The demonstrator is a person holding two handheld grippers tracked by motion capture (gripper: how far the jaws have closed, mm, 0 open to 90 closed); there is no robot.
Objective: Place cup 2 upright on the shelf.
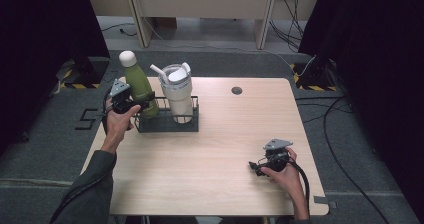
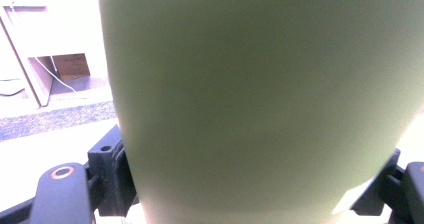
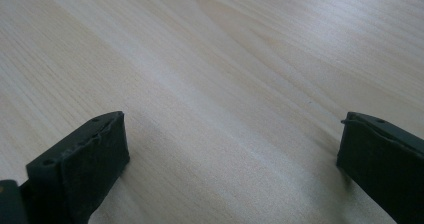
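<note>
A green bottle [image 1: 138,86] with a white cap leans slightly in the left end of a black wire rack [image 1: 169,125] on the wooden table. My left gripper [image 1: 134,104] is shut on the bottle's lower body; up close the green wall [image 2: 260,104] sits between both jaws. A white tumbler [image 1: 177,91] with a lid and straw stands upright in the rack beside the bottle. My right gripper [image 1: 256,167] rests low over the table near the front right, jaws wide apart with bare wood [image 3: 225,84] between them.
The table [image 1: 225,134] has a small dark grommet [image 1: 236,90] near its far edge. Cables run over the grey floor to the right and behind. Black stands flank the table's far corners.
</note>
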